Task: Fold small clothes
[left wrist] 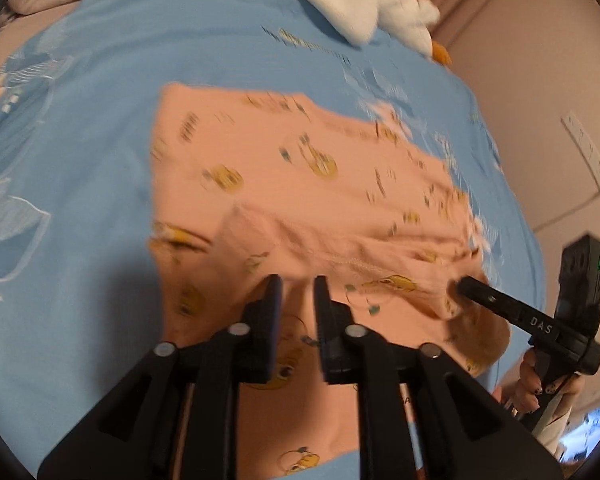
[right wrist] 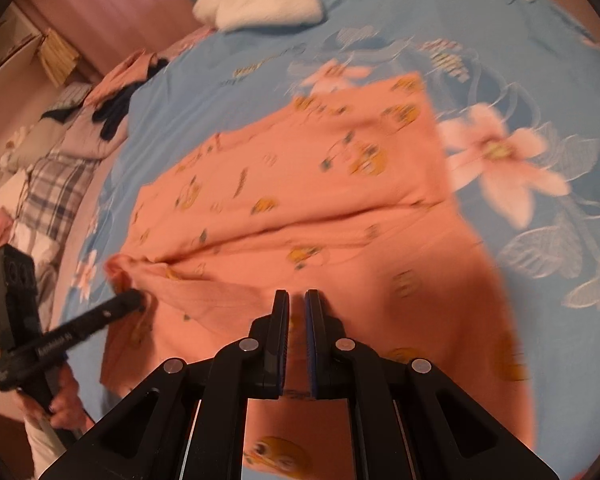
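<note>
We could not read the printed figures on the pink garment (left wrist: 300, 184); motion blur smeared them and its far edges in both views. The white plush toy (left wrist: 364, 0) was cut off by the top edge. The pile of clothes (right wrist: 112, 92) at the bed's side was too small to sort out. The person's hand (left wrist: 536, 380) lay half hidden behind the handle.

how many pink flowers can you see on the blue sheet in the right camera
3: one right of the garment, one beyond it, one at its left edge. More may be hidden underneath.
</note>
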The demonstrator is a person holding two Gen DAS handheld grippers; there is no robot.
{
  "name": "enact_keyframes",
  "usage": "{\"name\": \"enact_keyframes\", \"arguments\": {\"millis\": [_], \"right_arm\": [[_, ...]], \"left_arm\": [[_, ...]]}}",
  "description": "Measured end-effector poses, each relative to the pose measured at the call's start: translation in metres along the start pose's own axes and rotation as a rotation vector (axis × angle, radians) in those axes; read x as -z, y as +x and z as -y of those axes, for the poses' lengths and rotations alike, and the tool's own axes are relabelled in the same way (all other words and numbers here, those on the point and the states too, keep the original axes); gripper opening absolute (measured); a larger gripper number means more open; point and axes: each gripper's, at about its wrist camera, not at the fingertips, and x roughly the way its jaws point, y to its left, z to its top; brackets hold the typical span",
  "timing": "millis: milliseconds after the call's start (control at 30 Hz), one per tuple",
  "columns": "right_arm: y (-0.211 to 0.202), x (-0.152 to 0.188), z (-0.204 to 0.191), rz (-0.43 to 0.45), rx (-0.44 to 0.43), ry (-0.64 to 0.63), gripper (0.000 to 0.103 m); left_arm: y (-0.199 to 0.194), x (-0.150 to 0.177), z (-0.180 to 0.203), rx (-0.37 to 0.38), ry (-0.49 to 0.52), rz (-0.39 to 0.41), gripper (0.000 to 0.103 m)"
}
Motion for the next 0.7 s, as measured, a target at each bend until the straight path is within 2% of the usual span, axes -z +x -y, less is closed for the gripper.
{"name": "enact_keyframes", "arguments": {"millis": [33, 67, 100, 167, 267, 333, 500, 567, 667, 700], "right_arm": [[-0.004, -0.002, 0.005, 0.014, 0.016, 0.003, 0.023], [-0.010, -0.003, 0.011, 0.033, 0.038, 0.008, 0.033], [-0.015, -0.004, 0.018, 0.053, 0.054, 0.013, 0.048], [-0.021, -0.007, 0.032, 0.077, 0.069, 0.032, 0.049], [-0.016, -0.011, 0.049, 0.051, 0.074, 0.079, 0.049], [-0.011, -0.014, 0.050, 0.038, 0.081, 0.070, 0.049], [0.009, -0.023, 0.045, -0.006, 0.109, 0.001, 0.049], [0.016, -0.024, 0.043, -0.019, 0.120, -0.017, 0.049], [0.019, -0.024, 0.044, -0.019, 0.120, -0.023, 0.049], [0.018, -0.023, 0.044, -0.010, 0.124, -0.024, 0.043]], "left_arm": [[-0.005, -0.002, -0.004, 0.006, -0.017, 0.013, 0.029], [-0.011, -0.004, -0.009, 0.005, -0.025, 0.028, 0.033], [-0.016, -0.006, -0.014, 0.000, -0.032, 0.042, 0.036], [-0.022, -0.008, -0.024, -0.016, -0.043, 0.061, 0.039], [-0.019, -0.009, -0.034, -0.037, -0.058, 0.051, 0.042], [-0.013, -0.009, -0.035, -0.047, -0.049, 0.033, 0.042], [-0.002, -0.009, -0.030, -0.028, 0.012, 0.030, 0.053], [0.003, -0.010, -0.030, -0.051, 0.019, 0.023, 0.053], [0.009, -0.011, -0.032, -0.035, 0.005, 0.021, 0.049], [0.010, -0.012, -0.032, -0.035, 0.003, 0.023, 0.038]]}}
